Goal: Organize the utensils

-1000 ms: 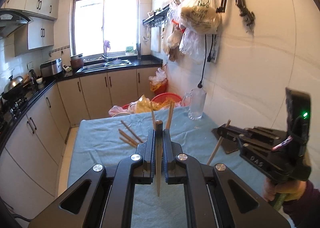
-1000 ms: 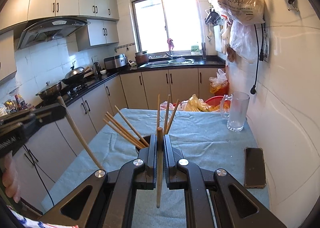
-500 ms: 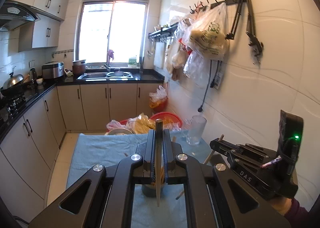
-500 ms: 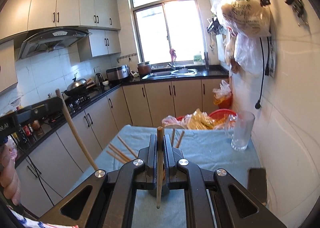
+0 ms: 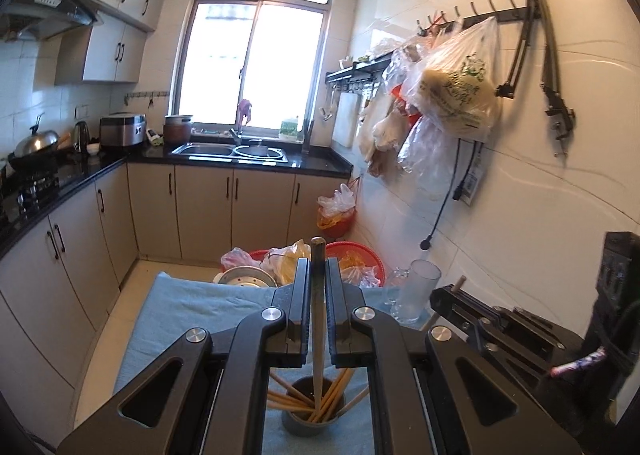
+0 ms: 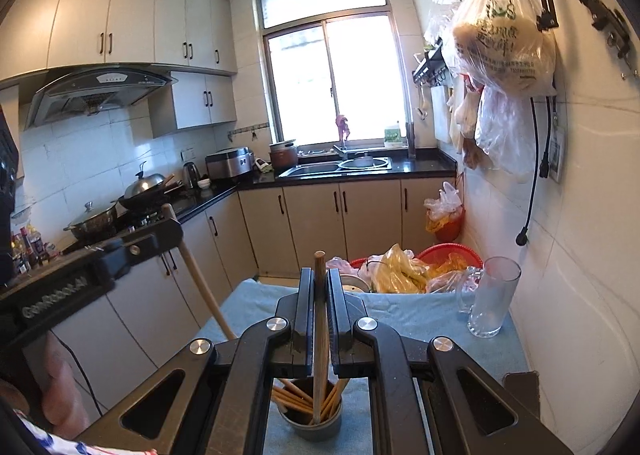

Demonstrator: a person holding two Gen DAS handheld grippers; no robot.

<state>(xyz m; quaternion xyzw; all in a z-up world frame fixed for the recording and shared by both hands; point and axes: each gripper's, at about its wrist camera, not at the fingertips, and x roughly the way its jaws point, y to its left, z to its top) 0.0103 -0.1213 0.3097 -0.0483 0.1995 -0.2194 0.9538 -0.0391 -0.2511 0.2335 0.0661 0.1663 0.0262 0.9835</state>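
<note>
where each hand-held gripper (image 5: 318, 297) pinches it, chopstick (image 5: 318, 339) over holder (image 5: 308, 421)

Open blue-covered tabletop (image 6: 420, 319) between the grey holder (image 6: 310, 421) crowded with leaning chopsticks (image 6: 292, 401) and the glass mug (image 6: 490, 301) by the wall, phone (image 6: 522, 387) at right edge, bagged basins (image 6: 400, 269) blocking the far end.
</note>
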